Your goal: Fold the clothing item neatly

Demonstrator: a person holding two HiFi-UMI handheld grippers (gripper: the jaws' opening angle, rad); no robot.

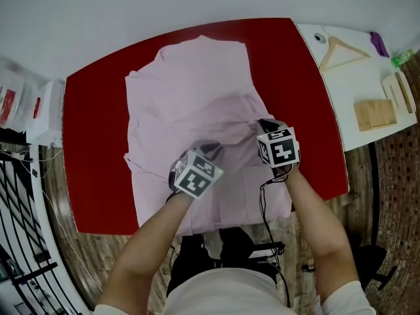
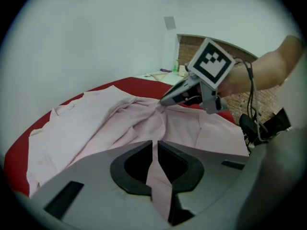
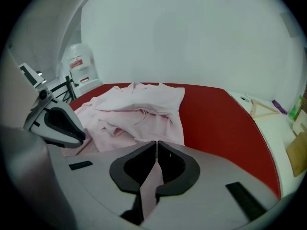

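Near half of the counter (image 1: 289,71): left gripper (image 2: 154,152) and right gripper (image 3: 157,152) each clamped on a pinch of shirt (image 1: 190,84). Shirt spread rumpled down the counter's middle, far end flatter. My read: first fold barely underway, all the rest left to do.

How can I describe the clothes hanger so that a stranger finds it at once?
Find the white table to the right of the red table. At its far end lies the hanger, an open triangle of pale wood. The wooden blocks nearer on that table are solid and flat.
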